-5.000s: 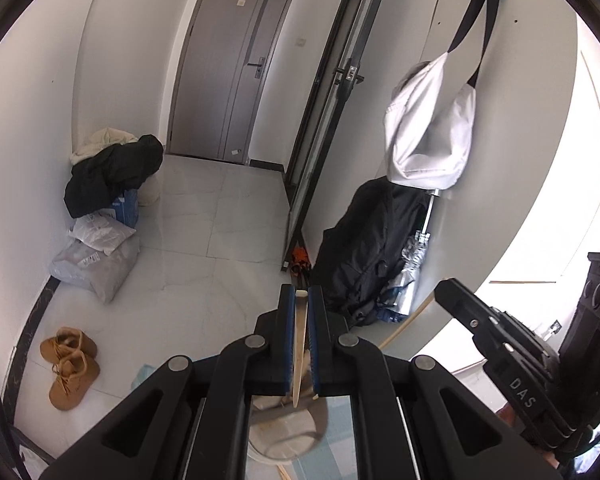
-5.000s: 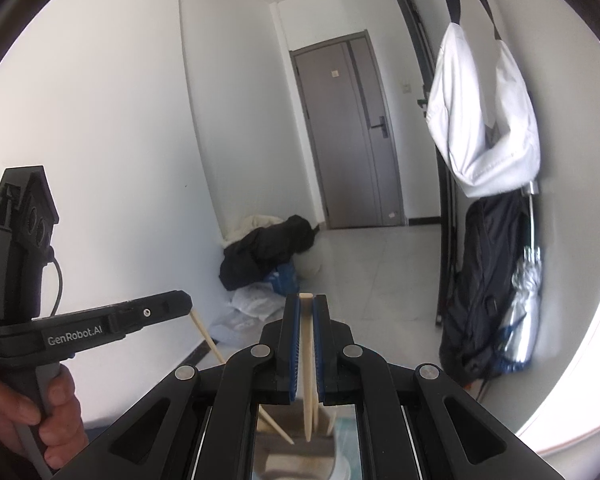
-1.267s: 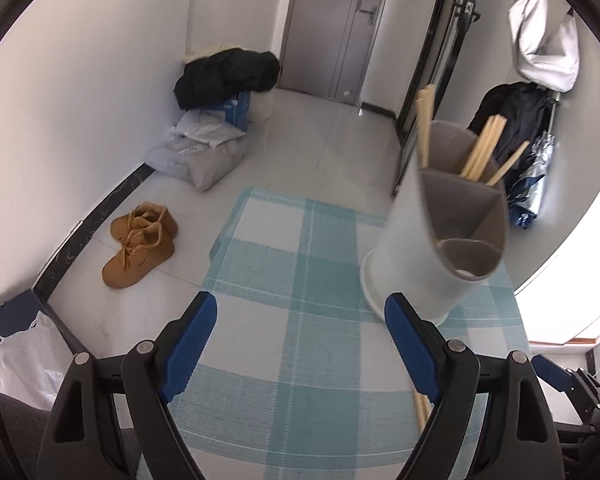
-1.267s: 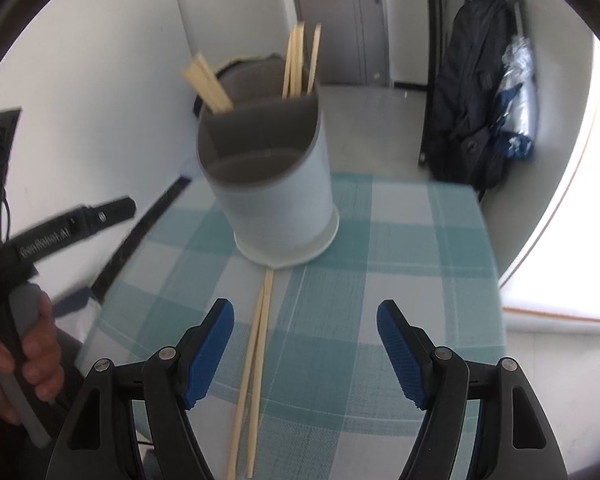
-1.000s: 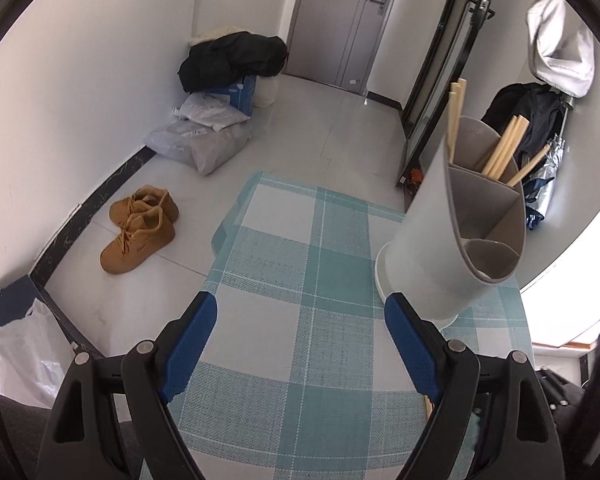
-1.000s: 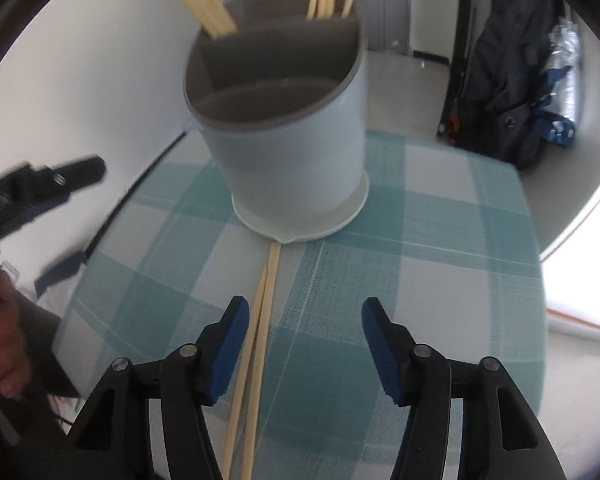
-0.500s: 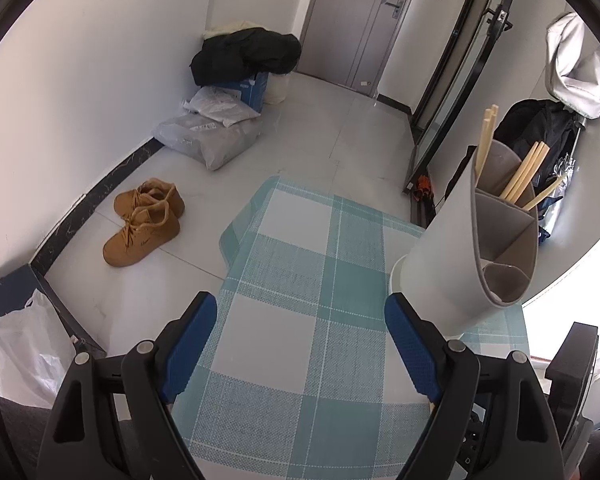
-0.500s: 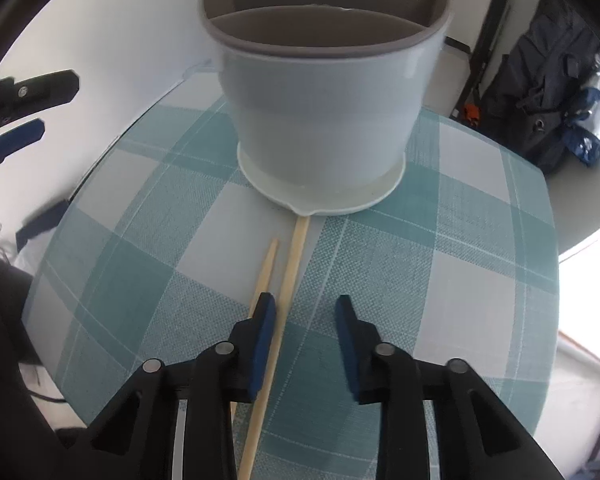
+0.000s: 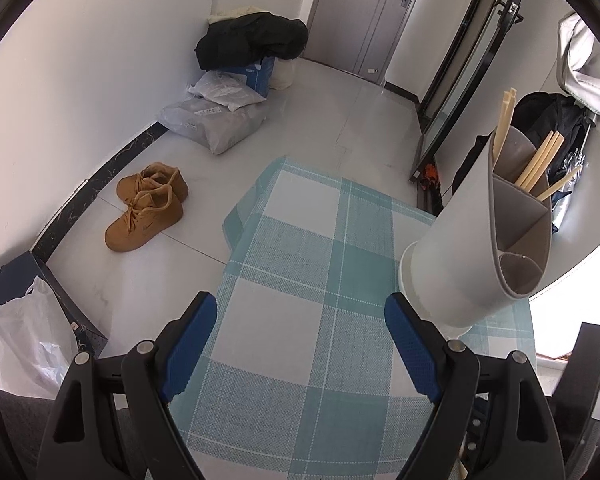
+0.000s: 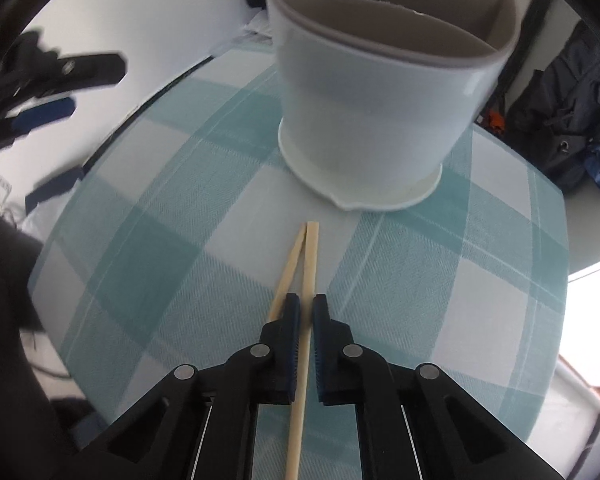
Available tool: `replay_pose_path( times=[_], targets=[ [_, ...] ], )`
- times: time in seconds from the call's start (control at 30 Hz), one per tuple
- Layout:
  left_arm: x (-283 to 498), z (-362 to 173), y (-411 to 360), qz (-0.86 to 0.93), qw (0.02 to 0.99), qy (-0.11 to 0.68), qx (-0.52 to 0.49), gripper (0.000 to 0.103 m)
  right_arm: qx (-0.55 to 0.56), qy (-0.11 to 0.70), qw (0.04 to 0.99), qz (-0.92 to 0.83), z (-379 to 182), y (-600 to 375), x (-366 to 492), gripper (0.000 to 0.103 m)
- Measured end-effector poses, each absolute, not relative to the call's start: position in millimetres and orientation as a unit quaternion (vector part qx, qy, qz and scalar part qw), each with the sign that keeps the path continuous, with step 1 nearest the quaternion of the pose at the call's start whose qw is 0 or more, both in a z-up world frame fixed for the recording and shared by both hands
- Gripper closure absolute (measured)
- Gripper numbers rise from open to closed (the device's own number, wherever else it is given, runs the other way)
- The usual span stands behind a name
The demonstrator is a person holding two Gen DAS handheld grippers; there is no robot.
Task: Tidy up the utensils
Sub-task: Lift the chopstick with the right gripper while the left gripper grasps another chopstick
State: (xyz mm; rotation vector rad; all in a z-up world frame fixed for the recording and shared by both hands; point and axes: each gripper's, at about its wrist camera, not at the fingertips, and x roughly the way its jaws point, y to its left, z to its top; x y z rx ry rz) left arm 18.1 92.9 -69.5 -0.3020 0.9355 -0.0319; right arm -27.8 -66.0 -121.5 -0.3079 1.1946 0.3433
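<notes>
Two chopsticks lie on the desk (image 10: 440,280) at frame centre of the right wrist view, just below the holder (image 10: 380,92); tips near its base rim, not touching. Right chopstick (image 10: 310,256) runs back between the pads of the right gripper (image 10: 304,308), whose jaws have just been closing and now stand clamped on it. Left chopstick (image 10: 290,262) lies beside the left pad, outside the grip, tip touching its partner.

Handling, est.: thin stick, light, stiff, smooth, likely to pivot or slide in a two-pad grip. Grip point looks approx. mid-shaft; a lot of length hangs rearward, so expect swing on lift. Checked cloth may drag the neighbour stick along.

Holder: upright, tall, divided into compartments; more chopsticks (image 9: 540,160) stand in the far ones, near one looks empty.

Left gripper (image 9: 300,344), lower centre of left wrist view: jaws wide apart, nothing between them, above the desk left of the holder.
</notes>
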Motion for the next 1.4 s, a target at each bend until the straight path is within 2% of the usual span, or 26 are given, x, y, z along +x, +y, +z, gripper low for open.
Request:
replay_pose_path(
  times=[0.3,0.5,0.57,0.63,0.83,1.17,1.4],
  targets=[
    [18.9,-72.4,97.6,-0.013,0.875,0.458,-0.157,0.020,-0.139,0.570,0.794,0.161,-118.5,-77.0,-49.8,0.096],
    [21.2,-73.9,107.4,0.002,0.872,0.462,-0.162,0.020,-0.146,0.550,0.806,0.160,-119.9,-63.9,-29.3,0.089],
    [21.5,-75.2,109.9,0.006,0.871,0.464,-0.162,0.020,-0.163,0.542,0.808,0.164,-119.4,-53.6,-21.8,0.089],
    [22.4,-77.2,111.5,0.011,0.870,0.467,-0.158,0.020,-0.176,0.544,0.802,0.172,-118.2,-47.1,-16.6,0.097],
    [22.6,-79.1,106.3,-0.002,0.869,0.472,-0.152,0.020,-0.144,0.542,0.805,0.193,-103.2,-54.0,-12.1,0.097],
    [18.2,-91.5,61.1,-0.084,0.840,0.518,-0.135,0.020,0.055,0.433,0.883,0.173,-33.5,-150.3,-14.8,0.097],
    [8.0,-102.5,14.6,-0.119,0.820,0.552,-0.092,0.020,0.197,0.365,0.899,0.140,-18.2,-219.6,-23.3,0.097]
  ],
)
